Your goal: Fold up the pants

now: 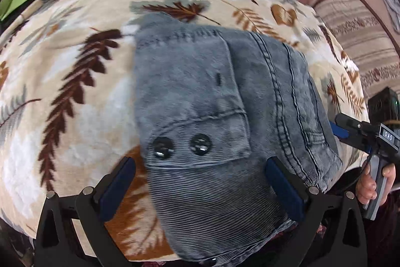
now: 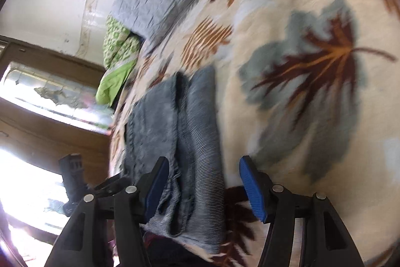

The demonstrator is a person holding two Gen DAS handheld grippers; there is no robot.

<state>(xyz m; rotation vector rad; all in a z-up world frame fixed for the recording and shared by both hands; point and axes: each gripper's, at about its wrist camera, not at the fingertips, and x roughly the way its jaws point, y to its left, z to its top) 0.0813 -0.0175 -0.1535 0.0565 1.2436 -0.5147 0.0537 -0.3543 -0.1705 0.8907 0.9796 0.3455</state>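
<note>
The grey pants point(image 1: 212, 101) lie folded on the leaf-print bed point(image 1: 70, 81) — both the left tool point(image 1: 200, 189) and right tool point(image 2: 202, 188) gape apart, gripping nothing — so any final pressing should stay flat and gentle.

– The pants point(image 1: 212, 116), do you see all of them?
– No. Their near end runs off the bottom edge, and the inner layers are hidden by the fold.
– And the right view?
– Blurred. The blanket point(image 2: 312, 16) pattern is smeared, and the window point(image 2: 30, 167) is only glare.
</note>
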